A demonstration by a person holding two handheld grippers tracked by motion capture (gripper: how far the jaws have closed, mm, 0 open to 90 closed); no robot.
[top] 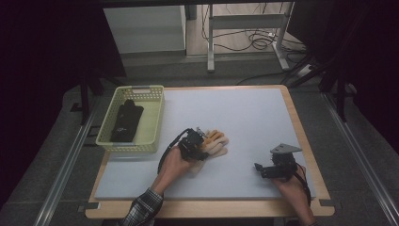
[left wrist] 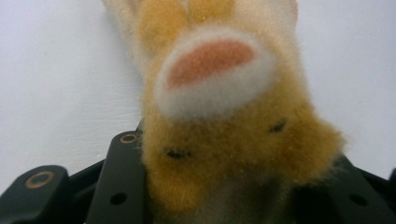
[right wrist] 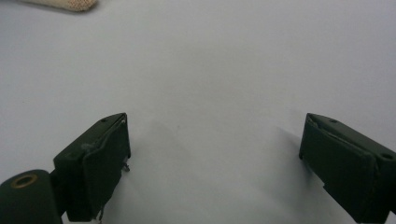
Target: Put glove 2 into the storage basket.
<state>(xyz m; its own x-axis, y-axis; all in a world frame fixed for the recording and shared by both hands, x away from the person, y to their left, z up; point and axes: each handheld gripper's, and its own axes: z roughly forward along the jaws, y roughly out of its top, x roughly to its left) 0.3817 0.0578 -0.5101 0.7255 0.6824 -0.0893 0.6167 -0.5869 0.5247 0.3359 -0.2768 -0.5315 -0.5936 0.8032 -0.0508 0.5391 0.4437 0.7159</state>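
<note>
**Left gripper clamps the plush toy at table centre**

The left gripper [top: 200,143] sits near the middle of the pale grey table mat [top: 244,117], its black jaws drawn in against the sides of a fuzzy tan-and-cream plush animal toy [top: 215,142]. In the left gripper view the plush toy [left wrist: 219,116] bulges up between the jaws, its white muzzle and pink nose pointing towards 12 o'clock. In the high view the toy lies flat on the mat, stretching from the gripper towards 3 o'clock.

The right gripper [top: 261,169] rests at about 4 o'clock from the toy, well apart from it. Its jaws stand wide apart with nothing but bare mat between them.

A yellow-green slotted plastic basket [top: 153,117] sits at 10 o'clock from the toy, holding a black flat object [top: 126,121].
</note>
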